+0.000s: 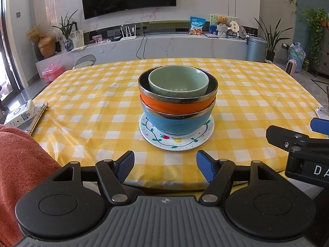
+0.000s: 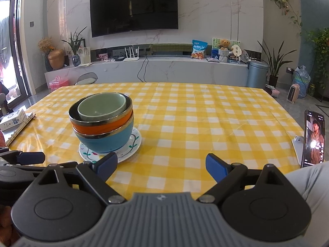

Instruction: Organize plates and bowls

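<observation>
The left gripper (image 1: 165, 165), black-framed with blue finger pads, is held low at the near edge of the table, level and aimed at the stack of dishes; its fingers are spread wide and nothing is held between them. The right gripper (image 2: 161, 167) is held just beside it, to the right, at similar height, also level; its fingers are likewise spread apart and empty. Part of the right gripper is seen at the right edge of the left wrist view.

A table covered with a yellow-and-white checked cloth (image 1: 257, 94) is recorded. Near its centre a white round plate with painted vines and fruit (image 1: 176, 140) lies flat on the cloth. On the plate stands a blue bowl with a metallic rim (image 1: 176, 124). Nested in it is an orange bowl with a metallic rim and dark interior (image 1: 177, 104). Inside the orange bowl a smaller pale green ceramic bowl (image 1: 178, 82) is seated, tilted slightly; it appears empty. The stack is apart from both grippers, directly ahead of the left one and ahead-left of the right one.

A phone on a white stand (image 2: 313, 141) is upright at the table's right edge.
</observation>
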{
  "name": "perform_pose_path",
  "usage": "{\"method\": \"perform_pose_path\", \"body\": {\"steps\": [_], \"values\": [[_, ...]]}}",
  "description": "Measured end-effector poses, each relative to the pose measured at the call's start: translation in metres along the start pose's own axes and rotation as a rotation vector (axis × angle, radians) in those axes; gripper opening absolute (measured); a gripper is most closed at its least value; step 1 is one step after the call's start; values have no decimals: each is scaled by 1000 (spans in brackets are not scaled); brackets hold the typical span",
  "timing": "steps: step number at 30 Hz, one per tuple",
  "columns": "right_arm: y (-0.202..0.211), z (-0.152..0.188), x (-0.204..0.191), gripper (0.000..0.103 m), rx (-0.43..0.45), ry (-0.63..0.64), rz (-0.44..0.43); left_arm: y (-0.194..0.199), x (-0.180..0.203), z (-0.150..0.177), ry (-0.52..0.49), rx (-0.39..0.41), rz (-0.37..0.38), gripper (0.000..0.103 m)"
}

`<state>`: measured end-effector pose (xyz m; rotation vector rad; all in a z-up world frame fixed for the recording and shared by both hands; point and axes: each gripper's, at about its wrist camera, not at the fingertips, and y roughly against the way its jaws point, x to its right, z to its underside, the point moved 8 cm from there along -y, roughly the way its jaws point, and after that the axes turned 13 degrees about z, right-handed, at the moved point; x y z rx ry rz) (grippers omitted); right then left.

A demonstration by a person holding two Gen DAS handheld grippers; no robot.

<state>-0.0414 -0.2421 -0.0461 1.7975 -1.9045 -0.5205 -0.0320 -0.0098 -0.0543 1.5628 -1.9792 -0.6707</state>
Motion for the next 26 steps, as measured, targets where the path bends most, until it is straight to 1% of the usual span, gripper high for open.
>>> {"method": "perform_pose_path", "body": {"steps": [26], "values": [[0, 1, 0, 91, -4, 0, 0, 4, -4, 1, -2, 7, -6, 82]]}}
